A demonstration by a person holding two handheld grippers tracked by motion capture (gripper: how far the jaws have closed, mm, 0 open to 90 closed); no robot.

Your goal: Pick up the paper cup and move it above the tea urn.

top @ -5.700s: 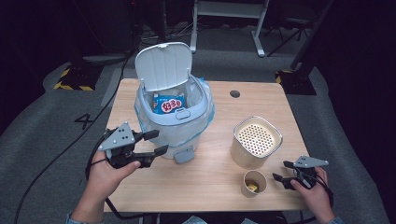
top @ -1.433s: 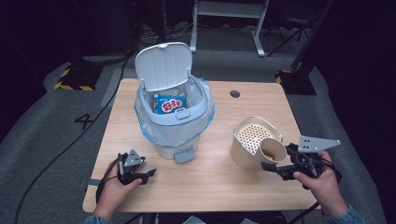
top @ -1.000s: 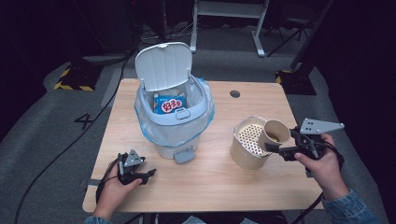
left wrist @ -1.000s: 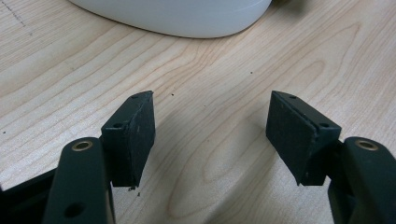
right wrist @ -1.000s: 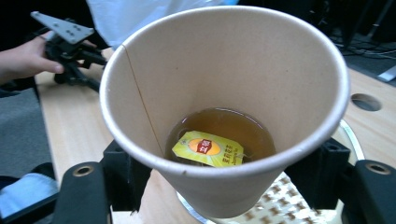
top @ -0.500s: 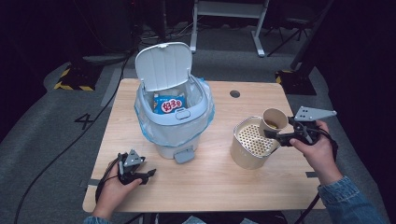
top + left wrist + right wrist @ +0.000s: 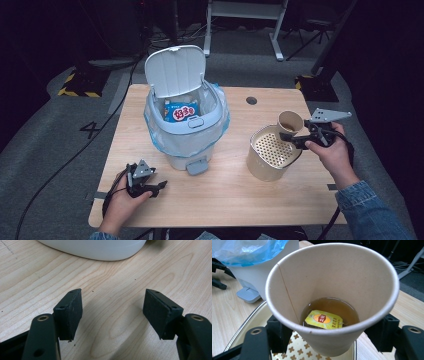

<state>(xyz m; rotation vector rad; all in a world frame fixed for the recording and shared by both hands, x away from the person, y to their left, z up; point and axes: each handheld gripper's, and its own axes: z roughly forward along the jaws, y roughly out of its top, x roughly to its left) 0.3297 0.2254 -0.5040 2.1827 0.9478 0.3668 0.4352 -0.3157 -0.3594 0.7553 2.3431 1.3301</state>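
A brown paper cup (image 7: 290,121) hangs tilted over the rim of a cream container with a perforated strainer insert (image 7: 270,150). My right gripper (image 7: 289,137) is shut on the cup's lower wall. In the right gripper view the cup (image 7: 332,285) holds a little brown tea and a yellow tea-bag tag (image 7: 323,319), and the strainer (image 7: 297,350) lies just below it. My left gripper (image 7: 159,186) rests low at the table's front left, open, with bare wood between its pads (image 7: 72,310).
A white pedal bin (image 7: 185,135) with a blue liner stands mid-table, its lid raised and a snack packet (image 7: 179,113) inside. Its pedal (image 7: 194,166) faces the front. A dark cable hole (image 7: 251,100) sits at the back. The wooden table (image 7: 240,200) ends close behind both hands.
My right gripper took the cup from the table's front right and raised it leftward over the strainer container. The left gripper dropped from beside the bin to the front edge, then stayed.
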